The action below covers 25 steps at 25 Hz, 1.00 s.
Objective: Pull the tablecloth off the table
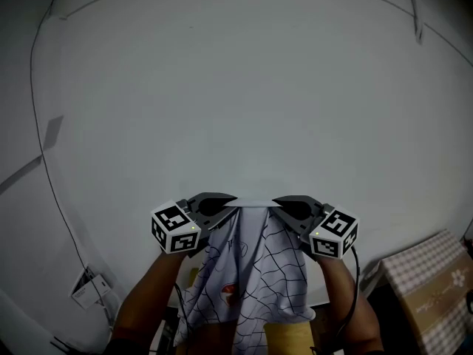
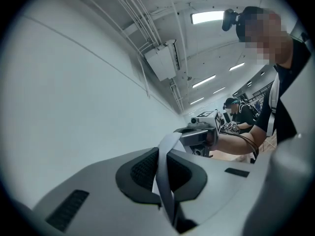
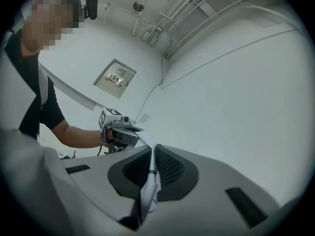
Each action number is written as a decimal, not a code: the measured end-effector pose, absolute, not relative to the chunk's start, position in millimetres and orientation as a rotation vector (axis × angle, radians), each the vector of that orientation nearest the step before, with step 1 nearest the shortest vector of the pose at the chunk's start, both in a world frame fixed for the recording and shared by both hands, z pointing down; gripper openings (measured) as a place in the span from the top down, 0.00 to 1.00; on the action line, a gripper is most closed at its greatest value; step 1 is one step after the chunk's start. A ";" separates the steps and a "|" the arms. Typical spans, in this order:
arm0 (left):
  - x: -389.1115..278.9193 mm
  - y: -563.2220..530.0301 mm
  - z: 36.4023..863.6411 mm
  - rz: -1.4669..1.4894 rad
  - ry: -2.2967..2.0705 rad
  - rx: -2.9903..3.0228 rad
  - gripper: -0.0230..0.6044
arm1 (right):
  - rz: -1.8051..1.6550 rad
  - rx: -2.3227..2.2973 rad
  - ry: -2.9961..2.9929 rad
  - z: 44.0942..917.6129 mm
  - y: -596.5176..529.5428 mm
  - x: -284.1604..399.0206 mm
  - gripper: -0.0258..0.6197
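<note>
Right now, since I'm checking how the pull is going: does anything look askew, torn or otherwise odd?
Nothing stands out. The left gripper and right gripper each clamp the tablecloth; its top edge runs straight between them and the rest hangs crumpled, with no tear visible.

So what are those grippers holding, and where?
The tablecloth, by its top edge: the left gripper pinches one end, the right gripper the other.

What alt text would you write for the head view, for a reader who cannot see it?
The left tongs and right tongs, held up side by side, each clamp the top edge of a white fabric tablecloth with thin black grid lines, which hangs down below them. A plain pale grey wall fills the background.
</note>
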<state>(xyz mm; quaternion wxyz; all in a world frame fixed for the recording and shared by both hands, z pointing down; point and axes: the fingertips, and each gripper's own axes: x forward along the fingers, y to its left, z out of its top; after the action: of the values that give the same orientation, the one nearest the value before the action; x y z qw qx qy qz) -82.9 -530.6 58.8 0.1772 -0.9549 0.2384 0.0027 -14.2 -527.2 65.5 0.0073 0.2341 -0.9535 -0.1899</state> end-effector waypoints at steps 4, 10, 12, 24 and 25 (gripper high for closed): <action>-78.5 -525.4 39.7 0.068 0.627 -2.722 0.94 | -0.655 0.743 -2.968 46.8 -521.3 -10.4 0.92; -67.2 -517.6 12.6 0.119 0.562 -2.725 0.94 | -0.671 0.753 -3.018 19.7 -516.7 0.0 0.92; -65.8 -513.7 5.4 0.134 0.550 -2.723 0.94 | -0.667 0.759 -3.037 12.5 -514.6 1.3 0.92; -63.1 -501.5 -6.4 0.233 0.462 -2.783 0.94 | -0.760 0.802 -3.027 2.5 -502.0 3.2 0.92; -62.7 -502.3 -6.2 0.230 0.462 -2.783 0.94 | -0.761 0.802 -3.025 2.8 -503.2 3.3 0.92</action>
<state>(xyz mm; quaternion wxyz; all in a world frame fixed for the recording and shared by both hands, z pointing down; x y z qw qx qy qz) -62.7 -502.3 -6.2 0.1551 -0.9713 0.1612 0.0803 3.3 -503.2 2.8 -0.0396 0.2488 -0.9385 -0.2360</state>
